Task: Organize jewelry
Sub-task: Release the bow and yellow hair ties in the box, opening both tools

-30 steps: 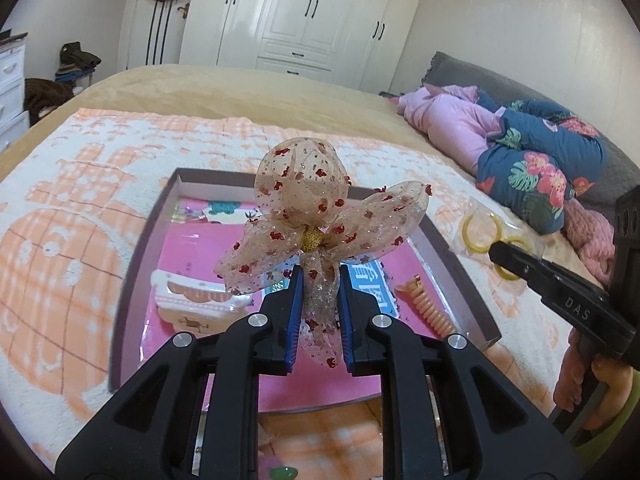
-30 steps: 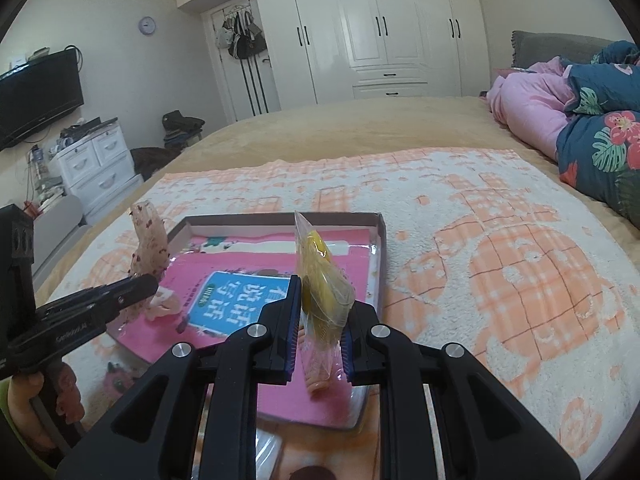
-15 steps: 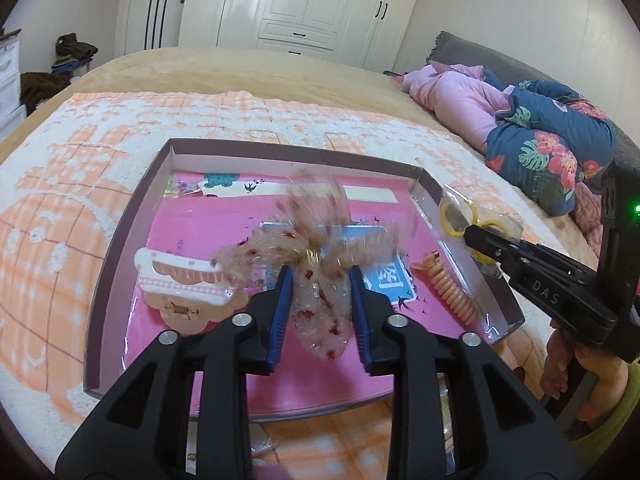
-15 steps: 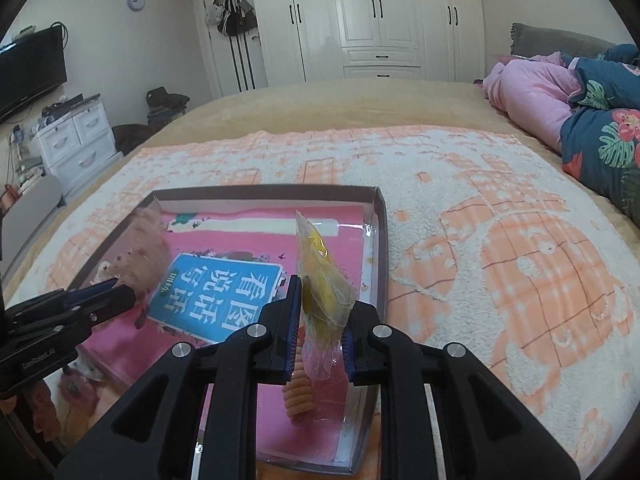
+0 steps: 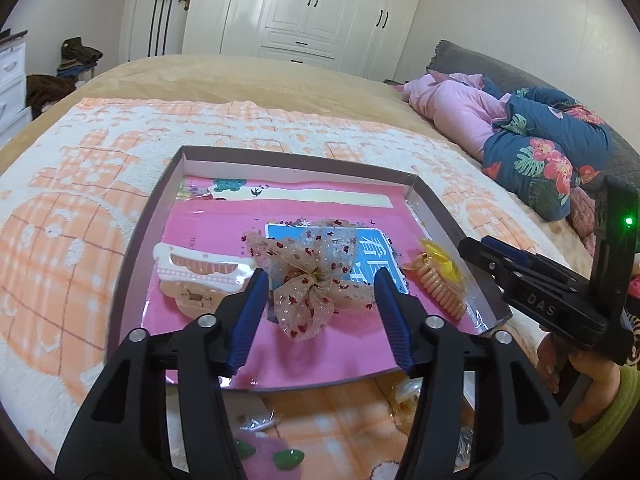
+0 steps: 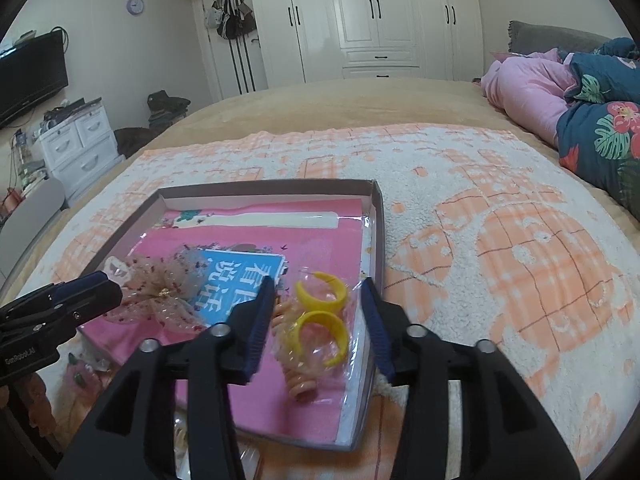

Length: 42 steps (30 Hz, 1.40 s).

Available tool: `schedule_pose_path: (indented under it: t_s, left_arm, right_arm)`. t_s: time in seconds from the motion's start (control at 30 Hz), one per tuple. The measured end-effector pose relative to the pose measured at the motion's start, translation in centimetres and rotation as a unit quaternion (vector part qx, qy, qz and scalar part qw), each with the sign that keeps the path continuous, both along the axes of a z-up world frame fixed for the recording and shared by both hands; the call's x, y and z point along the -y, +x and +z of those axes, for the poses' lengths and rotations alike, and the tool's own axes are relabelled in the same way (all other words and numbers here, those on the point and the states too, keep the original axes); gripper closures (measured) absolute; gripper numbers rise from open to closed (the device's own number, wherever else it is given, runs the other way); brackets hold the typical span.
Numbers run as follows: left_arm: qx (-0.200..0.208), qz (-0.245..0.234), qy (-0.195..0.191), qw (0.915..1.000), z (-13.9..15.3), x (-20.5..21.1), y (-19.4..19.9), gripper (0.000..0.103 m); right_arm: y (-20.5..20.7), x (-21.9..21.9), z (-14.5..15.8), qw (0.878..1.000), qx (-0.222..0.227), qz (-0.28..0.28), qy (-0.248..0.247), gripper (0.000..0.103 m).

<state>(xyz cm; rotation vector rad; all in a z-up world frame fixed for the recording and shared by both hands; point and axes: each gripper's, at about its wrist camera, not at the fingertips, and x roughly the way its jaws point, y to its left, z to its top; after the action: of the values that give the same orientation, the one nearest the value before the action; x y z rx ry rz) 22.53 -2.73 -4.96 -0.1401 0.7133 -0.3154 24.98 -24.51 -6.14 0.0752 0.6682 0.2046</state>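
Both items are now lying in the tray, where a second ago each was being held upright in a claw. Centre of the left wrist view: the gauze bow (image 5: 316, 280), sheer beige netting dotted red with a gold knot, is resting flat on the pink book cover (image 5: 208, 232), between the fingers of the left claw (image 5: 318, 284) but apparently free of the pads. That claw's jaws have just been opening and are standing about half apart, gripping nothing. Lower centre of the right wrist view: the clear packet of yellow hoop earrings (image 6: 322, 312), glossy plastic rings in crinkled film, is lying between the fingers of the right claw (image 6: 318, 300), likewise parted partway after just opening, pads apparently clear of the film. The packet is overlapping a ribbed peach hair clip (image 6: 298, 380) near the tray's right wall.

Left of the bow, a white and pink claw-style hair clip (image 5: 200, 272) is sitting on the same cover. All of this is being carried by the shallow cardboard tray (image 5: 160, 208), grey-brown outside and white inside, which is serving as the collecting place; each piece is probably being laid flat and apart so none tangles. The tray is lying on a fluffy orange-and-white blanket (image 5: 60, 240) spread over the bed. Along the lower edge, small green pieces (image 5: 286, 458) are waiting outside the tray, probably yet to be sorted.
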Motion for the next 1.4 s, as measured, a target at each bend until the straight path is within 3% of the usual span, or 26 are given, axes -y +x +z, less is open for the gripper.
schedule_pose_path:
  t_s: [0.37,0.43,0.57,0.7,1.4]
  left_arm:
    - [0.021,0.016,-0.001,0.9997,1.5,-0.8,-2.2,0.039]
    - [0.027,0.019,-0.001,0.9995,1.9,-0.9,-2.7,0.033]
    - [0.039,0.021,-0.007,0.9990,2.5,-1.1,-3.5,0.023]
    - [0.055,0.020,-0.011,0.9982,3.1,-1.2,-4.6,0.013]
    - [0.108,0.027,-0.020,0.9935,5.5,-1.9,-9.3,0.012]
  right_arm:
    - [-4.2,0.1,2.2,0.999,0.041,0.007,-0.013,0.037]
    - [-4.8,0.3,2.6,0.999,0.045,0.004,-0.013,0.030]
    - [-6.0,0.8,3.3,0.998,0.062,-0.006,-0.016,0.028]
    - [-7.2,1.2,4.0,0.996,0.083,-0.018,-0.023,0.018]
    - [-12.7,1.4,7.3,0.991,0.134,-0.009,-0.028,0.009]
